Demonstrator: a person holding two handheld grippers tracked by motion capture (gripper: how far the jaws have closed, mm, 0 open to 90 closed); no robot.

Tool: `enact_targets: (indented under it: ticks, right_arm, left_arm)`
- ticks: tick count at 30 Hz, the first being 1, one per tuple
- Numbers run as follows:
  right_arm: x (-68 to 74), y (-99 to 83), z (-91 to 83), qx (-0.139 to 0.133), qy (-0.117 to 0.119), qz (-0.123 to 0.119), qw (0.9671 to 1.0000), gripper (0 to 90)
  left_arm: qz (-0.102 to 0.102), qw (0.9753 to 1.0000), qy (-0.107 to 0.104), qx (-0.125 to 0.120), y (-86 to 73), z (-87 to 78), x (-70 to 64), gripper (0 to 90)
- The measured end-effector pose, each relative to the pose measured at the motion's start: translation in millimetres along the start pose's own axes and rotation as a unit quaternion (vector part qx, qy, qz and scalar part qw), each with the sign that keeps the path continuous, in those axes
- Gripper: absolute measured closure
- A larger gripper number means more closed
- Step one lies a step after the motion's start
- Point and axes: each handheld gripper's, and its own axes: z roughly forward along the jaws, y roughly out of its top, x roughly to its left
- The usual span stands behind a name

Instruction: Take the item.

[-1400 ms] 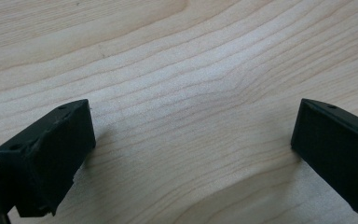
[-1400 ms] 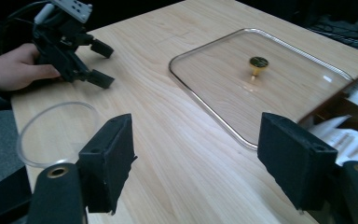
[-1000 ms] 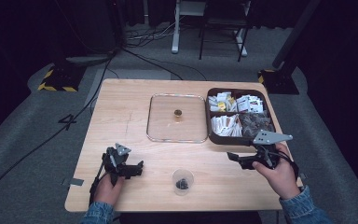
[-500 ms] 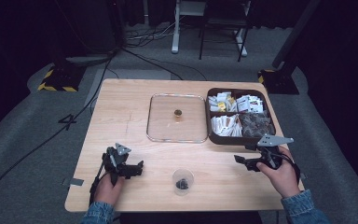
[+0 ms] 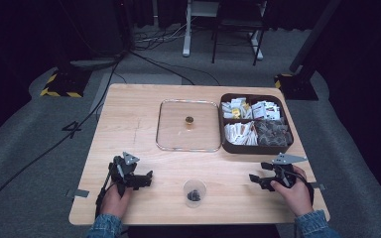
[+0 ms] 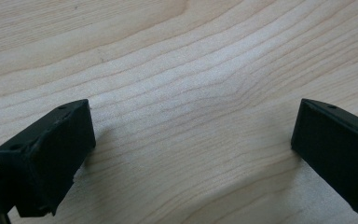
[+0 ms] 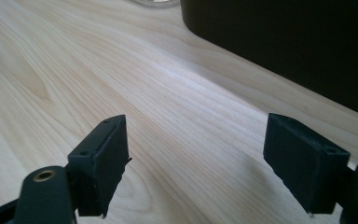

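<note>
Tongs both gape empty in my hands, left tongs (image 5: pixel 146 177) and right tongs (image 5: pixel 256 179) low over the bench (image 5: pixel 129 124), the small clear cup (image 5: pixel 194 192) standing between them, touching neither.

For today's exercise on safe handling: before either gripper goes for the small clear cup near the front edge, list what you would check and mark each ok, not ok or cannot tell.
1. Left gripper open, nothing between its jaws: ok.
2. Right gripper open, nothing between its jaws: ok.
3. Small clear cup upright between the grippers, untouched: ok.
4. What the dark bits in the cup are: cannot tell.
5. Glass lid lies flat beside the dark box, away from the cup: ok.
6. Bare table around the cup: ok.
</note>
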Motion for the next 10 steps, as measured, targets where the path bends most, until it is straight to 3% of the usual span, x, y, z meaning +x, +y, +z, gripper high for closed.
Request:
enact_targets:
  ticks: [2, 3, 5, 10]
  right_arm:
    - [1.1, -3.4, 3.3, 0.012, -0.018, -0.017, 0.9996, 22.2]
    - [1.4, -8.3, 7.5, 0.019, -0.039, -0.046, 0.9980, 18.6]
    - [-0.4, -10.1, 9.4, 0.006, -0.042, -0.039, 0.9984, 18.0]
    - [-0.8, -10.4, 9.2, 0.006, -0.047, -0.038, 0.9982, 17.8]
  left_arm:
    - [0.002, 1.0000, 0.000, 0.001, 0.2, -0.1, 0.3, 0.0]
    - [0.003, 1.0000, 0.000, 0.002, 0.2, -0.2, 0.4, 0.0]
    - [0.002, 1.0000, 0.000, 0.002, 0.2, -0.2, 0.5, 0.0]
    - [-0.002, 1.0000, 0.002, 0.000, 1.3, 1.2, -0.1, 0.0]
